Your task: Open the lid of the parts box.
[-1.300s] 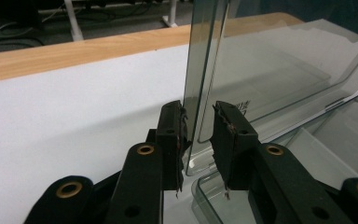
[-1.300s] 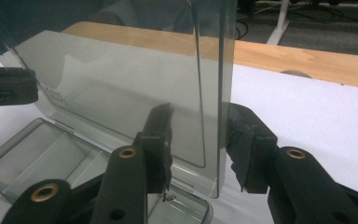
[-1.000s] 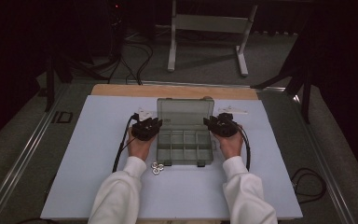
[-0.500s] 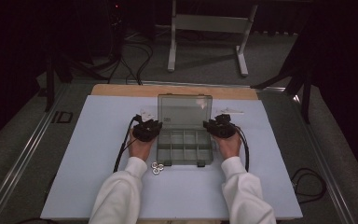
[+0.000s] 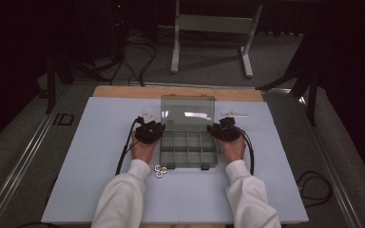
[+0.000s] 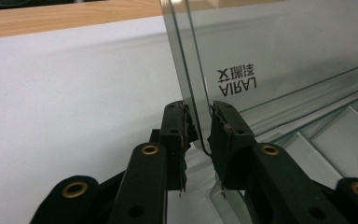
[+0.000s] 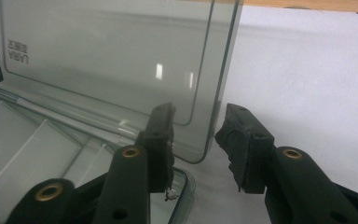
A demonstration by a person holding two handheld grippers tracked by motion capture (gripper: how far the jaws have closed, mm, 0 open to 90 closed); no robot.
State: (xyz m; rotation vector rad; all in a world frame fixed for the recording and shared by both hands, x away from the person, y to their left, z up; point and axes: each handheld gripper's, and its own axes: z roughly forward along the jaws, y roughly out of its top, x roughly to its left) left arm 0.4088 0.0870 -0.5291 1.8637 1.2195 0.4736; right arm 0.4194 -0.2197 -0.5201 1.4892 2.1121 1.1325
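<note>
At the middle of the white desk [image 5: 100, 156], the clear plastic compartment box [image 5: 188, 149] is seen, its transparent hinged lid [image 5: 188, 112] upright at twelve o'clock. Its edges are straddled by the left tongs [image 6: 198, 122], nearly closed, and the right tongs [image 7: 195, 122], gaping apart. Unpinched, the lid could be dropped shut.

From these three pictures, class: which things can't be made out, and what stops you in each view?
- Compartment box, high view: too small to tell whether its compartments hold anything.
- Small rings, high view: too small to identify.
- Left tongs, left gripper view: whether the pads press the lid edge is unclear.
- Lid lettering, right gripper view: too small to read.
</note>
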